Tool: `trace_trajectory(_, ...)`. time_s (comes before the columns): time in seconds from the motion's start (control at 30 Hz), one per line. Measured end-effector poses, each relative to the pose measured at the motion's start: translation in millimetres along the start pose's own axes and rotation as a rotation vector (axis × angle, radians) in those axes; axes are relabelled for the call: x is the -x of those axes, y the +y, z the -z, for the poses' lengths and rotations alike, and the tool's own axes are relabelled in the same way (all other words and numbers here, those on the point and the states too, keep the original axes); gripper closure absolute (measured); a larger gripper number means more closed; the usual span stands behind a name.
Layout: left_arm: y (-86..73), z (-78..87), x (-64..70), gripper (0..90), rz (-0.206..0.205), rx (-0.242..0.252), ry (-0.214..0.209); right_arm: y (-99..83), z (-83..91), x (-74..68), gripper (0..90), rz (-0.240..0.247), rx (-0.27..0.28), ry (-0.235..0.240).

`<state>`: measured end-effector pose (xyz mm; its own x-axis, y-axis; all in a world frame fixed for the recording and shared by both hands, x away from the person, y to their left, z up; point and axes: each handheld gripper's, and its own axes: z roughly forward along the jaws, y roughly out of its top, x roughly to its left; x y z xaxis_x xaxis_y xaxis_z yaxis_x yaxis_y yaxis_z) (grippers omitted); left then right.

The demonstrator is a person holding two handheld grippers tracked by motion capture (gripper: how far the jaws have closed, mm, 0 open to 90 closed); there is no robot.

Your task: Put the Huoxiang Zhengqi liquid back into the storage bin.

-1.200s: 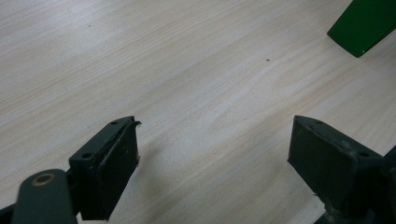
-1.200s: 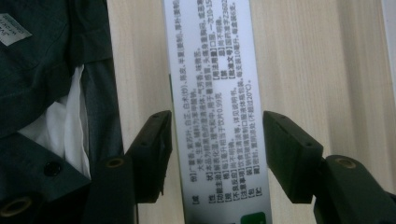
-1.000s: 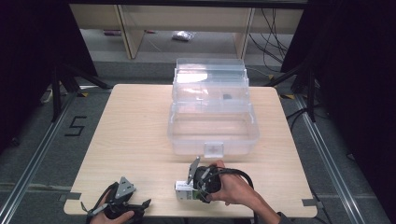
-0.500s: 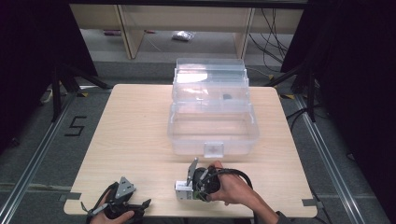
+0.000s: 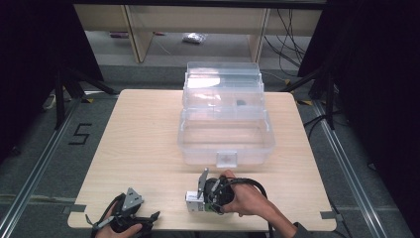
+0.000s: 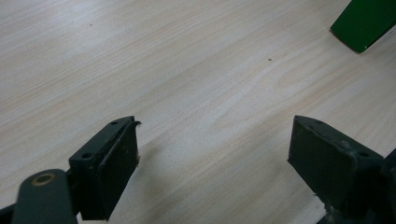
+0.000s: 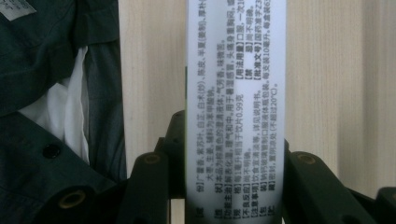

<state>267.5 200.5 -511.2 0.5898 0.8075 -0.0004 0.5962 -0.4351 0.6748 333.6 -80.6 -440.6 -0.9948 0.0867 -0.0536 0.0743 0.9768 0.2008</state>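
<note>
My right gripper (image 5: 199, 202) lies low over the table's front edge, near the middle, and is shut on a small white carton (image 5: 192, 202). In the right gripper view the white carton (image 7: 233, 84) runs upright between the two jaws of the right gripper (image 7: 233, 149), its face covered in small black print. My left gripper (image 5: 147, 220) rests at the front left corner of the table. Its jaws stand wide apart in the left gripper view, with only bare wood between the tips of the left gripper (image 6: 215, 140).
A clear plastic box (image 5: 225, 144) stands at mid-table with its hinged lid (image 5: 223, 87) thrown back, beyond the right gripper. A green corner (image 6: 364, 21) pokes in at the far right. Dark clothing (image 7: 51, 93) lies beside the carton. Light wooden table (image 5: 143, 134).
</note>
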Motion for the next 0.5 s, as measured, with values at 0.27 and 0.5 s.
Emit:
trace_trajectory(0.27,-0.5,-0.2,0.2,15.4,-0.003,0.005,-0.002,-0.6,13.7,4.0,65.1,0.003,0.007,0.011)
trace_trajectory(0.5,-0.6,-0.7,0.6,15.4,0.004,0.006,0.012,-5.1,27.6,12.1,65.1,-0.009,0.03,0.035)
